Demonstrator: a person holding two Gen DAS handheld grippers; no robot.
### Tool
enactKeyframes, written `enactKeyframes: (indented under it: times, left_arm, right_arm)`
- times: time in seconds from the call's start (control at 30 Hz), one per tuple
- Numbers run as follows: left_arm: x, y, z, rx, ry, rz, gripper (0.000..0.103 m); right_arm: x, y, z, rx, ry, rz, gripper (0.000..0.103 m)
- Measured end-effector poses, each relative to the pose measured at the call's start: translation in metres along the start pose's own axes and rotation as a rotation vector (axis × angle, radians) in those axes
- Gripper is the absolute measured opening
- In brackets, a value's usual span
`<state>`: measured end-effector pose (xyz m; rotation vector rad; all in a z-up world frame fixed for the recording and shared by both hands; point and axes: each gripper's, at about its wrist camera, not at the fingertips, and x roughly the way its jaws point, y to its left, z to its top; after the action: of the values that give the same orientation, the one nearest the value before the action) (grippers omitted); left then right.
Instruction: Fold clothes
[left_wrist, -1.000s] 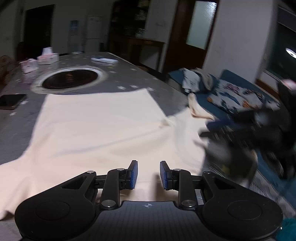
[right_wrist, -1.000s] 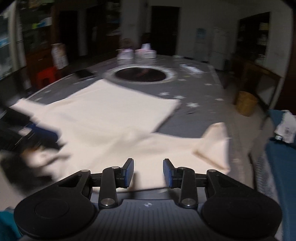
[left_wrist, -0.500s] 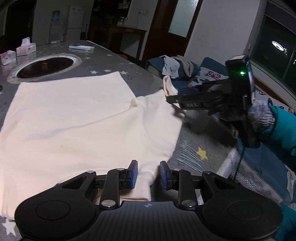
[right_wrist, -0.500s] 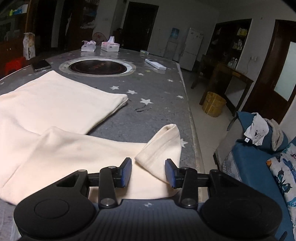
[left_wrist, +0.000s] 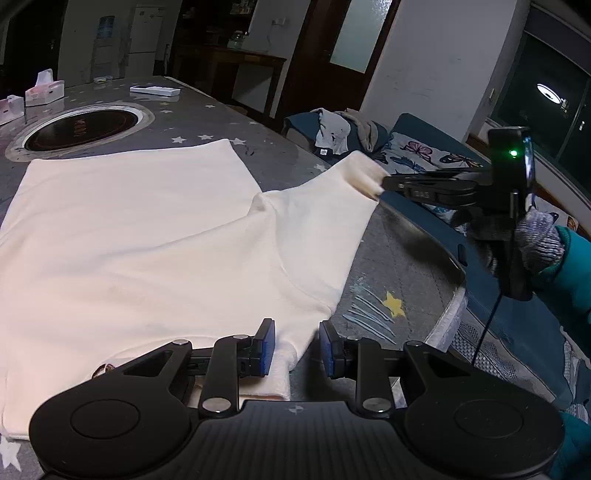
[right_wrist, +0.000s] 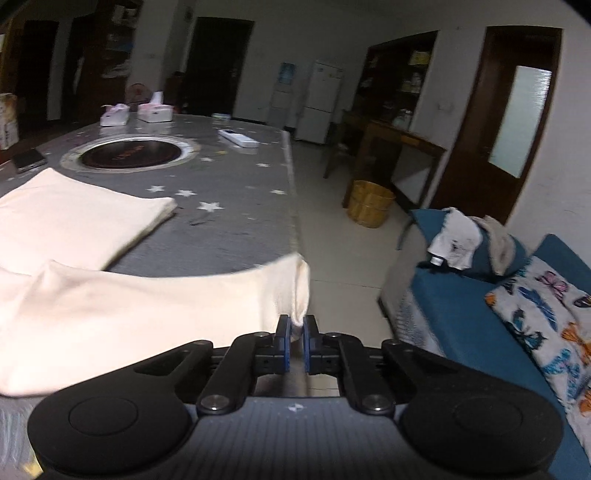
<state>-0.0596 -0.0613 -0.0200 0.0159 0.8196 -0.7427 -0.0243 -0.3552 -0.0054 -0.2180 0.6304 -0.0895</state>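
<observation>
Pinching the cuff of the cream long-sleeved knit top spread on the grey star-print table, the right gripper should carry the sleeve inward flat and unwrinkled while the spread left gripper steadies the shoulder.

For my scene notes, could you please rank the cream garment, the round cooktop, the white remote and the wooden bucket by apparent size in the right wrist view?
1. Cream garment, nearest the camera.
2. Round cooktop.
3. Wooden bucket.
4. White remote; farther away, so its true size is unsure.

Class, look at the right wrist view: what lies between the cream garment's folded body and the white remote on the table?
Bare star-patterned tablecloth, apart from a small dark scrap near the cream garment; the white remote lies farther back.
</observation>
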Motion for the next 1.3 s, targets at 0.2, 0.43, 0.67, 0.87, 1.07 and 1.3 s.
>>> enactKeyframes:
  times: [0.2,0.43,0.67,0.87,1.07,1.3]
  left_arm:
    - [0.001,-0.001,0.001,0.008,0.004,-0.011,0.029]
    - [0.0,-0.002,-0.001,0.02,0.012,-0.035,0.029]
    - [0.0,-0.004,-0.004,0.034,0.017,-0.059,0.029]
    - [0.002,-0.008,-0.003,0.045,0.022,-0.086,0.03]
    - [0.003,-0.009,-0.004,0.039,0.019,-0.107,0.034]
    - [-0.005,-0.004,-0.002,0.022,0.007,-0.101,0.038]
  right_arm:
    - [-0.013,-0.018,-0.015,0.039,0.018,-0.064,0.005]
    - [-0.011,-0.031,-0.026,0.076,0.061,-0.109,0.005]
    - [-0.012,-0.032,-0.034,0.087,0.088,-0.129,0.005]
    - [-0.011,-0.032,-0.035,0.083,0.107,-0.138,0.005]
    - [-0.01,-0.031,-0.035,0.07,0.128,-0.146,0.01]
    - [-0.016,-0.027,-0.026,0.062,0.093,-0.156,0.02]
